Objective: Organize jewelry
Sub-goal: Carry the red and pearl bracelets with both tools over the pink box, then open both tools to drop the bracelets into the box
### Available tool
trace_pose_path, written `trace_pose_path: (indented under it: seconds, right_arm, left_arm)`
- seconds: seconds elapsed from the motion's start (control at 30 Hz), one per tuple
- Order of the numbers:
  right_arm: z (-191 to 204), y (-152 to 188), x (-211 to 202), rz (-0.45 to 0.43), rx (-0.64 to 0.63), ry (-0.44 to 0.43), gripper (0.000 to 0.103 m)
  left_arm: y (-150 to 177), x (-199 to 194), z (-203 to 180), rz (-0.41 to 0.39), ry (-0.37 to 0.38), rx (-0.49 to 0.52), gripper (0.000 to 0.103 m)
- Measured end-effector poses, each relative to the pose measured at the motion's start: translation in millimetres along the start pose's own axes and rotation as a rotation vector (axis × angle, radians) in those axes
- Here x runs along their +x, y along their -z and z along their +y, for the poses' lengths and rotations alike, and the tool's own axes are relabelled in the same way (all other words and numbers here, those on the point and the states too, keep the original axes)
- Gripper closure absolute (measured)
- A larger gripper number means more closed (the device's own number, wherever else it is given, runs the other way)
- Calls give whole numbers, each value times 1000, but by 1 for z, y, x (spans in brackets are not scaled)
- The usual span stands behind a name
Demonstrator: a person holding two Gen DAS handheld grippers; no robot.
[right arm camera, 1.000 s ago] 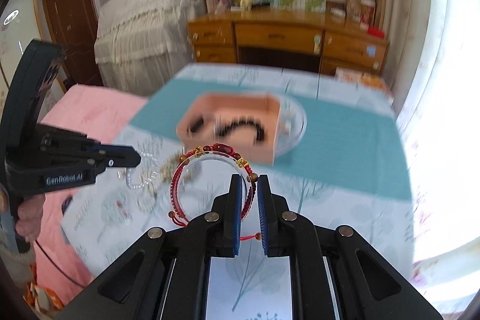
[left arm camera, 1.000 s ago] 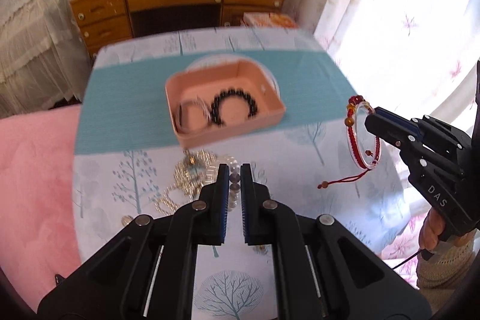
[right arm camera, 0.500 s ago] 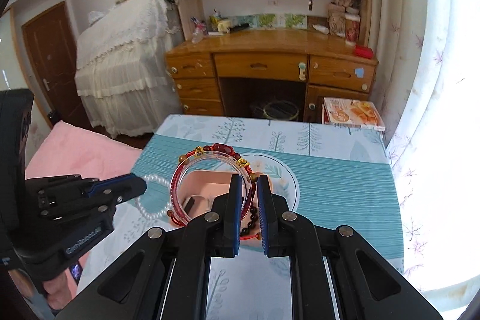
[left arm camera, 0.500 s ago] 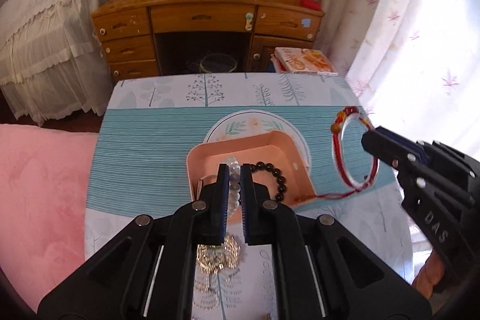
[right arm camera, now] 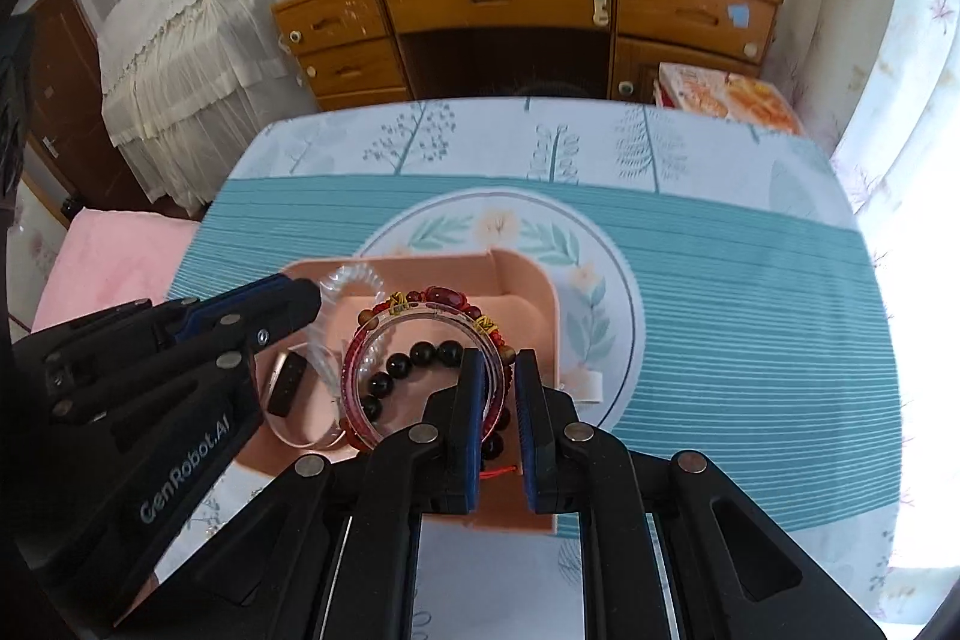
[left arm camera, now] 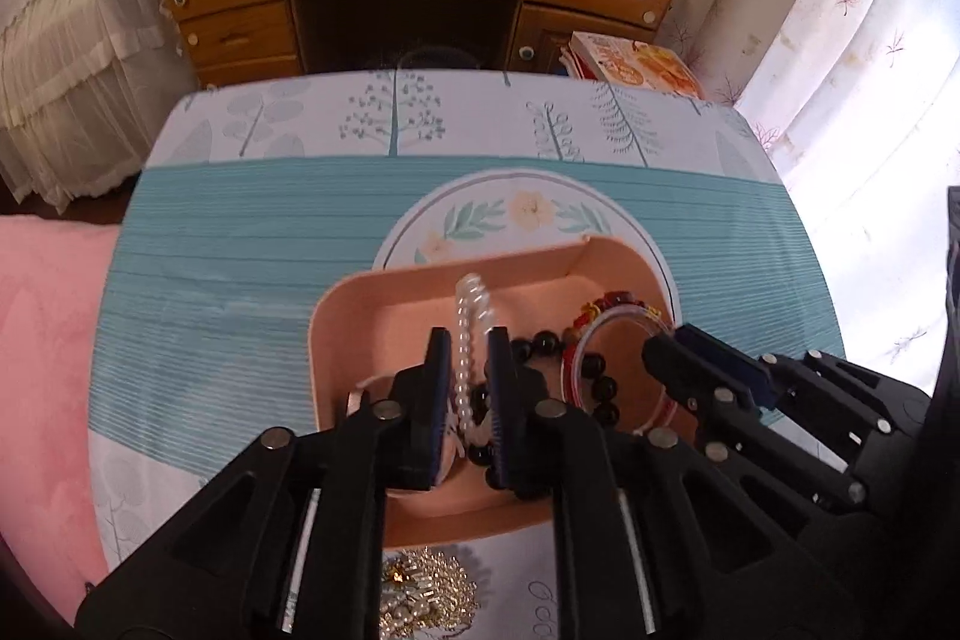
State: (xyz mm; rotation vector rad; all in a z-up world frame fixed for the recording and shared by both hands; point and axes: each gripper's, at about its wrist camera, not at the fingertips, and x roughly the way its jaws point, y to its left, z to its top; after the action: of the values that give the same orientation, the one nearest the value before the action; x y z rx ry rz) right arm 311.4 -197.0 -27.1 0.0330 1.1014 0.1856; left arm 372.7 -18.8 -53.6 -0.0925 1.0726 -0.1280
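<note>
Two grippers are over the pink tray (left arm camera: 336,340).
Your left gripper (left arm camera: 468,340) is opening its jaws, and the pearl bracelet (left arm camera: 471,334) hangs between them. Your right gripper (right arm camera: 492,364) is closed on the red bracelet (right arm camera: 420,334), above the tray's black beads (right arm camera: 414,358).

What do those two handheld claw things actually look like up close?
Both are matte black plastic. The left claw and the right claw each end in two flat, narrow fingers lined with ribbed dark-blue pads. Angular black linkage arms behind them are pinned with round silver rivets. Seen from the right wrist camera, the left claw's side carries white lettering reading GenRobot.AI. No cables or sleeves show.
</note>
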Motion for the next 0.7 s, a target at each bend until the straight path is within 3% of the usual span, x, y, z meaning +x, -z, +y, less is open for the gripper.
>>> trace_pose_path:
  seconds: [0.13,0.17,0.4,0.7]
  right_arm:
    - [-4,3,13,28,25,-49,92]
    - [-7,3,16,31,31,-56,90]
    - [-5,25,8,19,39,-65,87]
    - [2,96,-46,-35,29,-98,87]
  left_arm:
    - [17,-6,15,-32,-25,-69,53]
    - [23,-9,18,-43,-25,-84,50]
    - [73,-47,36,-129,-27,-148,50]
    - [144,-83,57,-129,-27,-198,50]
